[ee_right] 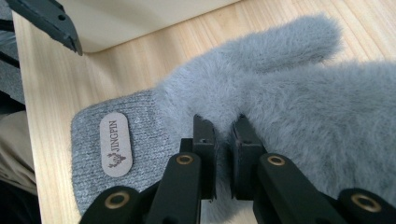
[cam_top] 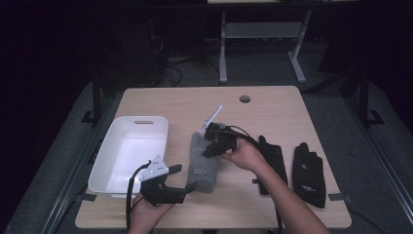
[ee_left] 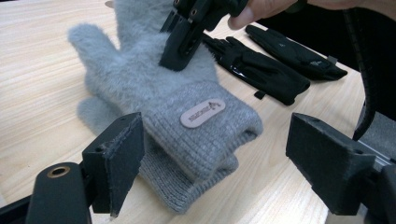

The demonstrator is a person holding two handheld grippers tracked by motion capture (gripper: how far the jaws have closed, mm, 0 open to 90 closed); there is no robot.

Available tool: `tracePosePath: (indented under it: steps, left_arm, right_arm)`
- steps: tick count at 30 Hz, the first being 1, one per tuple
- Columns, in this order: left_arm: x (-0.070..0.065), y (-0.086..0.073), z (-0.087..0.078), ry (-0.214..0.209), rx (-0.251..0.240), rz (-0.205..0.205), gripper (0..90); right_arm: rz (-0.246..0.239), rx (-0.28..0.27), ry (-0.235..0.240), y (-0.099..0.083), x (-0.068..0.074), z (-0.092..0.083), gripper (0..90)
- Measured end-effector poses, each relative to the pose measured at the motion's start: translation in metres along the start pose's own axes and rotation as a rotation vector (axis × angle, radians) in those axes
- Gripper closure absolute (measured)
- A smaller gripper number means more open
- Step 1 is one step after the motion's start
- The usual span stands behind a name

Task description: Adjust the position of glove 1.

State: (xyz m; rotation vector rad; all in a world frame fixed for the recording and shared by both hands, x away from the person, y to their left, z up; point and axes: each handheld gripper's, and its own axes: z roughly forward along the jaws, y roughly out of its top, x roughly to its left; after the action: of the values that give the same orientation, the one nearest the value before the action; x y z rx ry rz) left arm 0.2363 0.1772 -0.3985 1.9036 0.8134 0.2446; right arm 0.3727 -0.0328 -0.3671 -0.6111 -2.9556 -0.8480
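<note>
My left gripper (cam_top: 182, 179) sits near the table's (cam_top: 272, 105) front edge, jaws wide, bracketing the cuff of the grey fuzzy glove (ee_left: 187, 98) without touching. Mid-table, my right gripper (ee_right: 223, 133) is pinched on that glove's fleece. White bin (cam_top: 127, 151) left, black gloves (cam_top: 292, 168) right; bare wood beyond.

The right gripper (ee_right: 223, 135) has its two black jaws pinched together on a fold of fluffy fabric of the grey glove (ee_right: 289, 88) — the thumb points up and right. A pale oval label (ee_right: 115, 143) reading JINGPIN sits on the ribbed cuff. The glove lies on the wooden table (ee_right: 93, 79), near a white bin (ee_right: 140, 18) — a black jaw of the other gripper (ee_right: 46, 21) juts in at top left.
</note>
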Motion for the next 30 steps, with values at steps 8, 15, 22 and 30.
tracePosePath:
  steps: [8,15,22,30]
  left_arm:
    - [0.002,0.001,0.002,-0.001,0.013,-0.007,19.5]
    - [0.002,0.001,0.002,0.003,0.025,0.003,20.4]
    - [0.001,0.001,0.006,-0.001,0.035,-0.001,20.4]
    - [-0.001,0.001,0.008,0.000,0.038,-0.003,20.4]
  right_arm:
    - [0.015,0.025,0.009,0.004,-0.004,0.015,82.6]
    - [0.066,0.041,0.027,-0.003,-0.014,0.031,77.8]
    - [0.140,-0.047,0.023,-0.010,-0.023,0.019,44.6]
    - [0.257,-0.099,-0.041,-0.029,-0.040,0.000,29.4]
